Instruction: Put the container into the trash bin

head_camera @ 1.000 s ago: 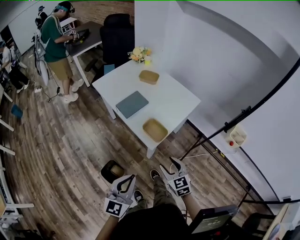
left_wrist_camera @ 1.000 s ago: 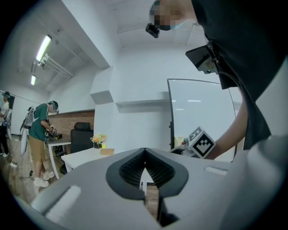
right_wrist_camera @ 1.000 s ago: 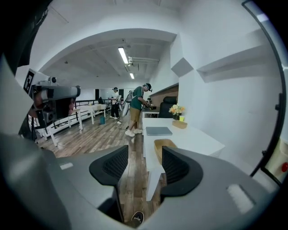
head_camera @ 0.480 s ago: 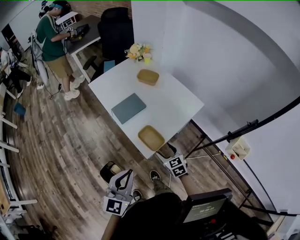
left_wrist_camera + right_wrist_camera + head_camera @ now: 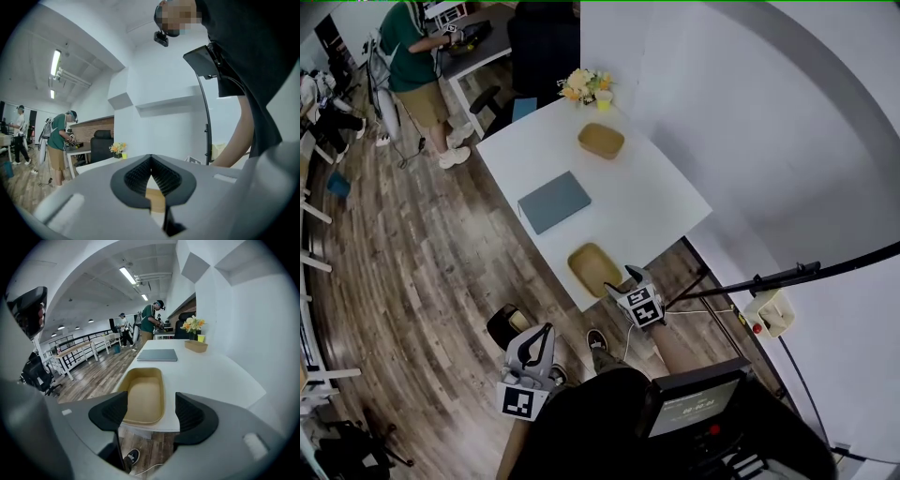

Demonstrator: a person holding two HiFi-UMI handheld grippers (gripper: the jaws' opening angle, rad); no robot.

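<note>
Hovering low: left gripper (image 5: 543, 334) pinched shut, empty, trash bin (image 5: 507, 327) at its 9 o'clock on floor. Right gripper (image 5: 150, 412) spread wide, gripping nothing. Container (image 5: 143, 397) at its 12, right at table (image 5: 213, 376) edge. Risk imo: sloppy bite on thin rim tips it off the edge.

tan containers: 2, near container (image 5: 596, 269) + far container (image 5: 601, 141) | grippers: 2, left gripper (image 5: 151, 164) + right gripper (image 5: 147, 411) | white table (image 5: 656, 202): 1 | grey notebook (image 5: 554, 201): 1 | flower bunch (image 5: 581, 84): 1 | trash bin (image 5: 494, 328): just 1 | black chair (image 5: 544, 42): 1
</note>
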